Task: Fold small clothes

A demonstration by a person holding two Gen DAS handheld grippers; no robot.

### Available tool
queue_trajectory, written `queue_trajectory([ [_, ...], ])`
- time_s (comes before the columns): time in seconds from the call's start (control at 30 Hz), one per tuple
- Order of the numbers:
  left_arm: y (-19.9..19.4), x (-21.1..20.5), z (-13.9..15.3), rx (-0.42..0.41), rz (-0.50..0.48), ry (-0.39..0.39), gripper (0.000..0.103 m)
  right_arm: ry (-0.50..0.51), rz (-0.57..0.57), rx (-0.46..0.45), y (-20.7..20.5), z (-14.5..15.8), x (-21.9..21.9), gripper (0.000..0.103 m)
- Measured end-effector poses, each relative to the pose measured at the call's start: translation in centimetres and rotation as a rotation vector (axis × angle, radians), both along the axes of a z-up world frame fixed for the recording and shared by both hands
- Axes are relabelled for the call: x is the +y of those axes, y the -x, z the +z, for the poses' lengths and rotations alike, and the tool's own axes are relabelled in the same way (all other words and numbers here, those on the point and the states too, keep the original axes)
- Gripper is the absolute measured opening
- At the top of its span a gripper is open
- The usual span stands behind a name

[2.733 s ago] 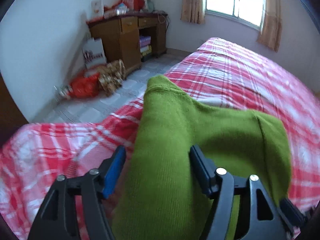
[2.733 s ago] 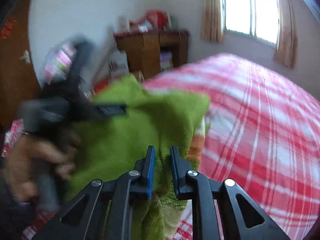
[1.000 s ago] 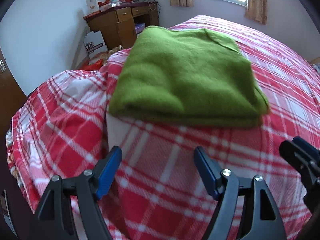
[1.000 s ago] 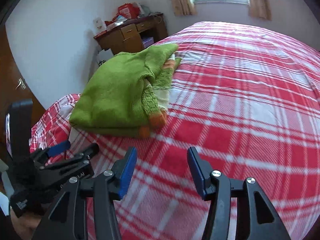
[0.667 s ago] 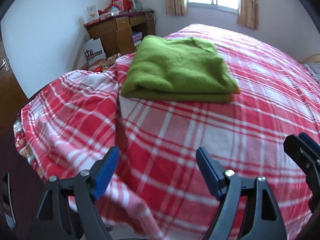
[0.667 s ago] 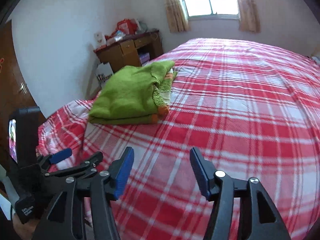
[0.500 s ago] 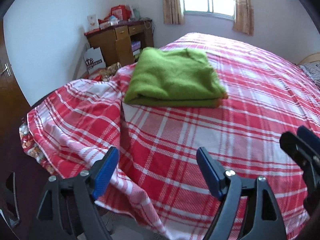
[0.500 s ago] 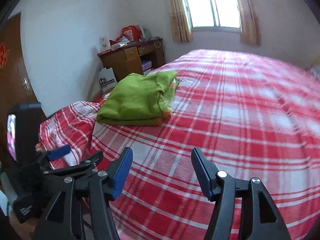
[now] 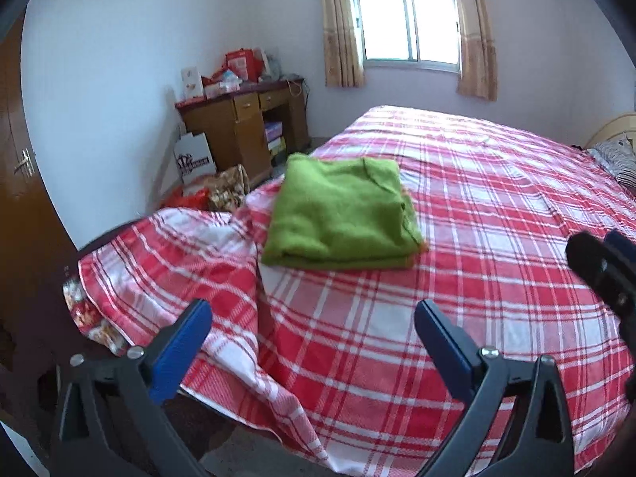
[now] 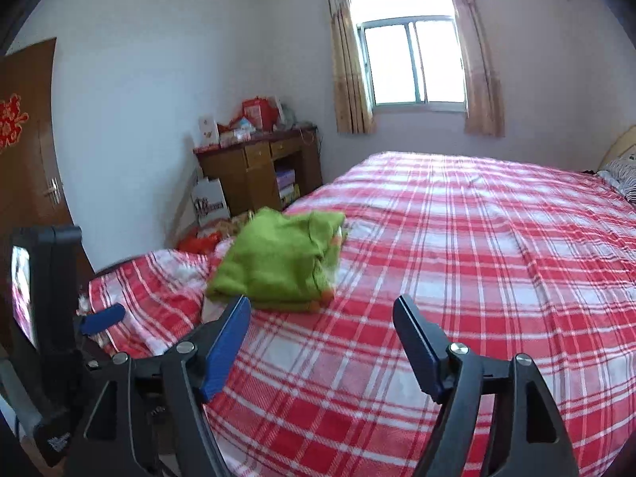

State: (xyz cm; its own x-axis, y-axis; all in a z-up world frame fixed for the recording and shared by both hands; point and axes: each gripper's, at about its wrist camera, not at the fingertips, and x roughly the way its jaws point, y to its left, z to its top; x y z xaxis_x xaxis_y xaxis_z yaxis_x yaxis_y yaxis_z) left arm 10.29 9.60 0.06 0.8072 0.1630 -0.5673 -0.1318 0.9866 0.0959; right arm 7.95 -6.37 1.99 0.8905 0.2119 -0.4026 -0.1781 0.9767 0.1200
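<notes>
The green sweater (image 9: 342, 218) lies folded on the bed (image 9: 497, 206), at 12 o'clock from the left claw (image 9: 314, 353). Both claws, the right claw (image 10: 322, 342) too, have just been opening and hold nothing. Risk (small, I judge): the loose fold near the bed corner could slide or unfold if the cover is pulled.

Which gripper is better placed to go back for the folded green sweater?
Left, marginally. The left gripper looks almost straight at the green sweater; from the right gripper the sweater sits off to the left. Both grippers are open, empty, jaws just widened, well short of it on the bed.
</notes>
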Motion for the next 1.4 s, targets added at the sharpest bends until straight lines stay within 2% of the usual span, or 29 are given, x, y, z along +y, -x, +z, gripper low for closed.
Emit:
queue_trajectory([
  [0.13, -0.1, -0.2, 1.9, -0.056, 0.029, -0.043, 0.103, 0.003, 0.002, -0.059, -1.0, 2.2, 0.2, 0.076],
  [0.3, -0.6, 0.8, 3.4, -0.09, 0.043, 0.004, 0.103, -0.021, -0.003, -0.099, -2.2, 3.7, 0.3, 0.076],
  [0.4, -1.3, 1.1, 3.4, -0.081, 0.033, 0.028, 0.103, -0.03, -0.004, -0.108, -2.4, 3.6, 0.4, 0.076],
  [0.77, -3.8, 1.1, 3.2, -0.055, 0.052, 0.031, 0.103, -0.045, -0.028, -0.144, -4.5, 4.3, 0.3, 0.077],
  [1.1, -4.5, 0.9, 2.5, -0.036, 0.06, 0.012, 0.103, -0.06, -0.032, -0.088, -5.6, 2.6, 0.1, 0.077],
  [1.4, -4.7, 0.8, 2.2, -0.027, 0.06, 0.012, 0.103, -0.075, -0.041, -0.08, -5.5, 2.4, -0.5, 0.077],
])
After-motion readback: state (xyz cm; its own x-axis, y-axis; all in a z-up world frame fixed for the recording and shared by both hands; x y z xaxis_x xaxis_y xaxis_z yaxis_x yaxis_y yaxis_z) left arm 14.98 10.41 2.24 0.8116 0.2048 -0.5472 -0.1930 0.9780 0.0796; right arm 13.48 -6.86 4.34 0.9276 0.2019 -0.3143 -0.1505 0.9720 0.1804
